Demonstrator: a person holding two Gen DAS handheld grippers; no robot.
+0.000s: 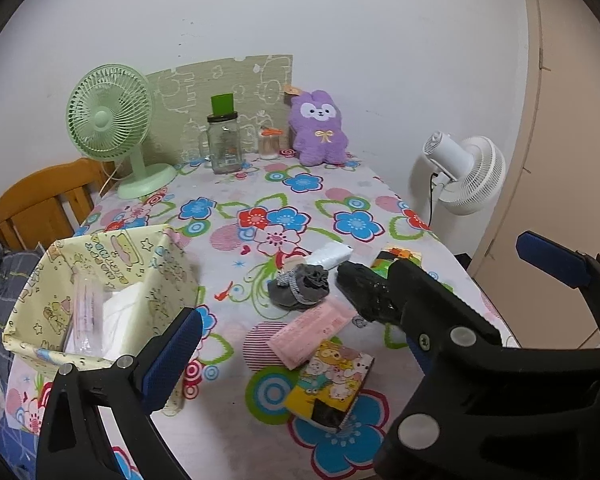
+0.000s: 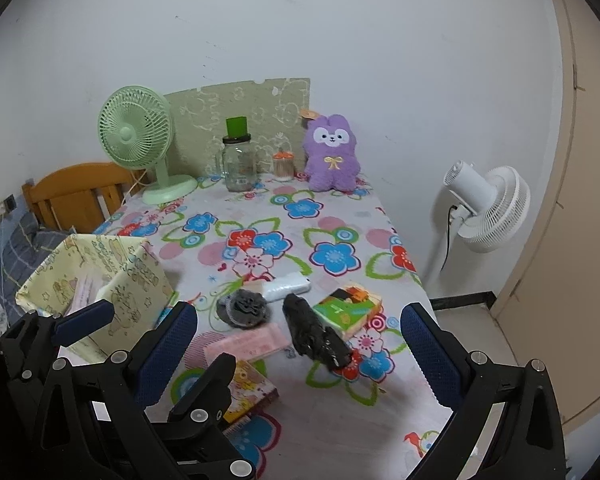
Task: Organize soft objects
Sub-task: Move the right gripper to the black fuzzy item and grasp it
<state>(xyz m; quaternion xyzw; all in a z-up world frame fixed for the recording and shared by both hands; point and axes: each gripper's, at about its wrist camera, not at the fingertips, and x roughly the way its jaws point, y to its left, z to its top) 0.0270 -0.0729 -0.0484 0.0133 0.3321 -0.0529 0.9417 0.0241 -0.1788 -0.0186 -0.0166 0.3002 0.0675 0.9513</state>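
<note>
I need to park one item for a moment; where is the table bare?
The middle of the table is free, between the green fan, jar and plush at the back and the front cluster. It is crowded around the grey cloth, pink pack and black bundle, beside the bin.

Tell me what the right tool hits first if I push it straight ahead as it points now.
Most likely the black crumpled bundle: it lies on the floral tablecloth between the open fingers of the right tool. The green-and-yellow tissue pack sits just behind it. Depth is hard to judge in the fisheye view.
</note>
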